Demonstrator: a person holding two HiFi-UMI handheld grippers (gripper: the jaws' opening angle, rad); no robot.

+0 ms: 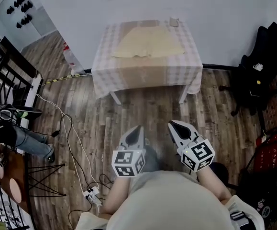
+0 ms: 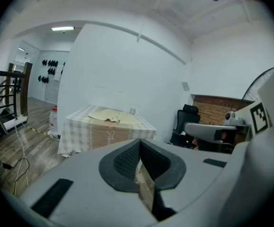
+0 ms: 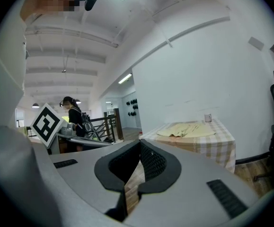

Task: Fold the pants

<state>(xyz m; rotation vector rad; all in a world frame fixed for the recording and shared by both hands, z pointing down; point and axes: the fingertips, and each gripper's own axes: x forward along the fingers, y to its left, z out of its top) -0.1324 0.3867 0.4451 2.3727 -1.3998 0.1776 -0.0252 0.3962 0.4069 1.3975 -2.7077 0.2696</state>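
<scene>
Pants [image 1: 148, 43]: pale cream, lay spread flat on the checked cloth of the desk [image 1: 143, 75], over its far half and well apart from both claws. A small cup [image 1: 173, 22] stood at the desk's far right corner, just beside the fabric.

Left claw [image 1: 134, 132]: jaws pressed together, nothing between them, held close in front of the person's body above the wood floor. Right claw [image 1: 177, 127]: likewise pressed together and empty. Folding had not begun.

Handling, judged: thin woven cloth, so light, limp and non-fragile. It should drape and sag from any pinch, and may drag the checked cloth along if pulled flat across it. One claw alone would probably bunch it. Better holds looked to be two points on one edge, a claw at each, at the waistband corners or the leg hems. Which end was the waist could not be told from here. The cup was near enough to be knocked during a fold
</scene>
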